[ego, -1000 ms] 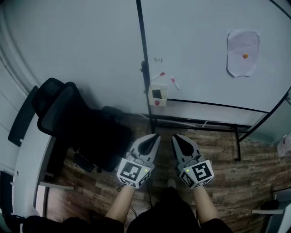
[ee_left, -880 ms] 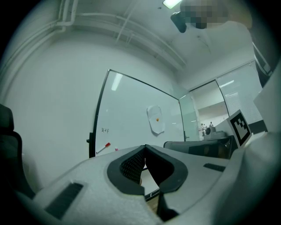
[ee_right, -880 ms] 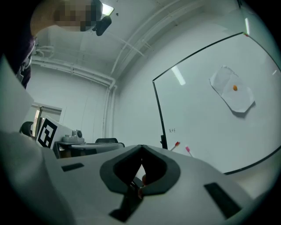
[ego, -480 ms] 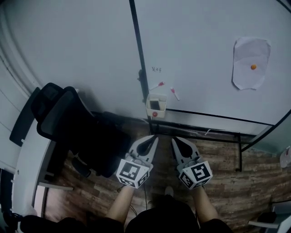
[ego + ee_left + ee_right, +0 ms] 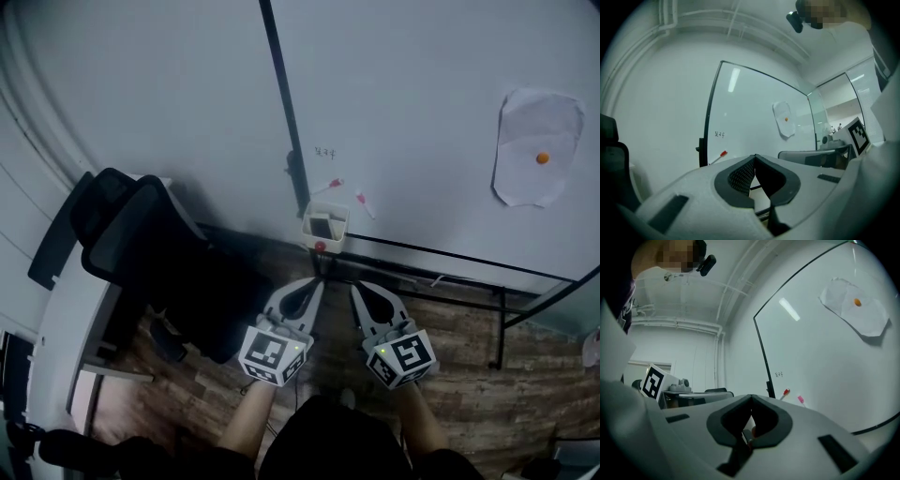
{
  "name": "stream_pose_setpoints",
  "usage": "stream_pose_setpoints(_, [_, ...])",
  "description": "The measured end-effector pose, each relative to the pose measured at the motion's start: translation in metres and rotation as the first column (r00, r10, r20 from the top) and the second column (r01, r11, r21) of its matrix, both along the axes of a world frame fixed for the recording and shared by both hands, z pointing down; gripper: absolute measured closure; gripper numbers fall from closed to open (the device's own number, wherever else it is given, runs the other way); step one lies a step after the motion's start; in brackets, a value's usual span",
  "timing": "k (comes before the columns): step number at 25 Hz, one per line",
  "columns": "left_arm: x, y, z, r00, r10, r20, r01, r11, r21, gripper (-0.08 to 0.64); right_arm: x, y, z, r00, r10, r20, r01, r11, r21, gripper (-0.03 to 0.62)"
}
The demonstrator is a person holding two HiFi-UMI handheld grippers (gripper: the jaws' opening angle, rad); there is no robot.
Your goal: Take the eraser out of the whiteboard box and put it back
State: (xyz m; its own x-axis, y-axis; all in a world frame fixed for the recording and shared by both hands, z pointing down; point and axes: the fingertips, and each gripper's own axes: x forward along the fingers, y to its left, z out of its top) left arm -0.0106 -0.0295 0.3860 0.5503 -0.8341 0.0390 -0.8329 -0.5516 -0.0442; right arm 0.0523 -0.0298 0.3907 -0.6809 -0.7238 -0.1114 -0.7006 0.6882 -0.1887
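A small white whiteboard box (image 5: pixel 311 238) with a red dot on its front hangs at the lower left corner of the whiteboard (image 5: pixel 422 112). A dark eraser (image 5: pixel 325 225) sits inside it. Both grippers point at the board from just below the box, side by side and level. My left gripper (image 5: pixel 318 281) (image 5: pixel 755 157) is shut with nothing in it, its tips a short way under the box. My right gripper (image 5: pixel 357 286) (image 5: pixel 751 397) is beside it, jaw tips together, also empty.
A red-capped marker (image 5: pixel 330 185) (image 5: pixel 723 154) and a pink one (image 5: pixel 364 201) (image 5: pixel 801 400) stick to the board above the box. A paper sheet with an orange magnet (image 5: pixel 534 159) hangs at the right. A black office chair (image 5: pixel 141 253) stands left; the board's black stand (image 5: pixel 487 309) crosses the wood floor.
Both grippers have moved together toward the whiteboard, and the box now lies closer to their tips. Their jaws have stayed together.
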Motion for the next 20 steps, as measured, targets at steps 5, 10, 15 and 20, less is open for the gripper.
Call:
stream_pose_setpoints(5, [-0.006, -0.021, 0.006, 1.000, -0.006, 0.009, 0.006, 1.000, -0.012, 0.555, -0.006, -0.020, 0.006, 1.000, -0.013, 0.001, 0.013, 1.000, -0.009, 0.589])
stream_pose_setpoints(10, [-0.009, -0.050, 0.015, 0.999, 0.006, 0.034, -0.005, 1.000, -0.017, 0.555, -0.012, -0.048, 0.011, 1.000, 0.003, 0.001, -0.003, 1.000, -0.007, 0.589])
stream_pose_setpoints(15, [-0.021, -0.086, 0.025, 0.999, 0.033, 0.035, -0.032, 0.999, -0.035, 0.555, -0.025, -0.083, 0.020, 0.999, 0.032, 0.003, -0.032, 0.999, -0.027, 0.589])
stream_pose_setpoints(20, [-0.036, -0.127, 0.033, 0.997, 0.075, 0.036, -0.073, 0.996, -0.052, 0.555, -0.043, -0.121, 0.027, 0.998, 0.067, 0.002, -0.066, 0.997, -0.045, 0.589])
